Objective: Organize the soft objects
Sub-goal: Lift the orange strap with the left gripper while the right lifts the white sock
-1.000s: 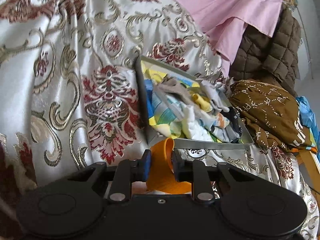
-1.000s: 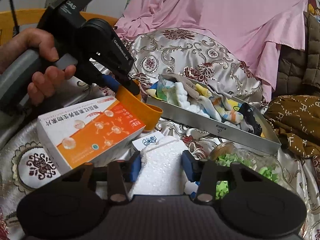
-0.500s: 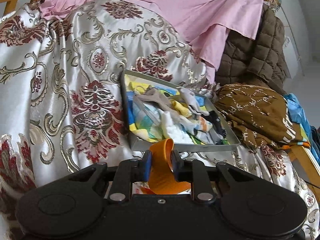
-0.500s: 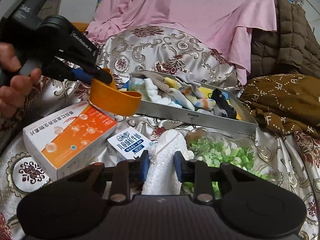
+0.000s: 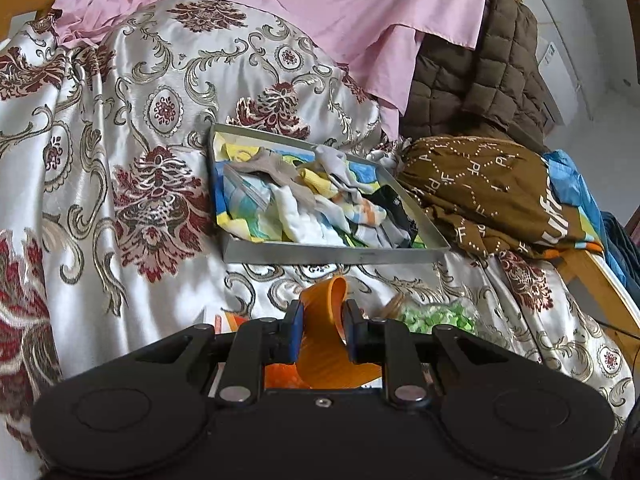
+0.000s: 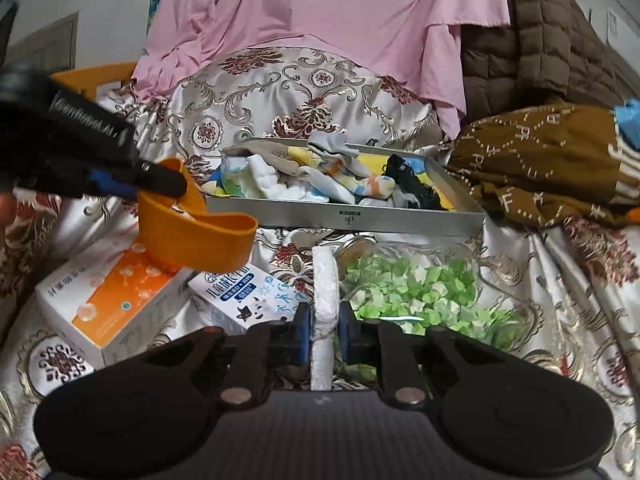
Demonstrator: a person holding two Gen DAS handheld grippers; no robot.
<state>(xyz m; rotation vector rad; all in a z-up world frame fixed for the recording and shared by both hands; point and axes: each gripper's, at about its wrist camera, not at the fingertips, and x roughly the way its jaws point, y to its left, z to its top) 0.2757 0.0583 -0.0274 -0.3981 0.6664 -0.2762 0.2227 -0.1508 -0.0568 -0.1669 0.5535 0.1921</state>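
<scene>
Your left gripper (image 5: 322,330) is clenched on a bendy orange band (image 5: 324,344); in the right wrist view you can see the band (image 6: 192,226) hanging in a loop in front of the metal tray (image 6: 348,218), a little to its left. Your right gripper (image 6: 323,334) has just been closing, and now it squeezes a thin white foam piece (image 6: 323,292) that stands on its edge between the pads, in front of the tray. The tray sits on the shiny flowered cloth (image 5: 120,152) and is full of small socks (image 5: 320,204) in many colours. Just in front of the tray, on the right, lies a clear jar (image 6: 424,284) packed with green paper bits. In front of the tray on the left lie an orange and white box (image 6: 108,300) and a small blue and white box (image 6: 244,294). Behind the tray hangs a pink cloth (image 6: 328,12). Right of the tray lies a brown cloth with white letters (image 5: 480,188).
</scene>
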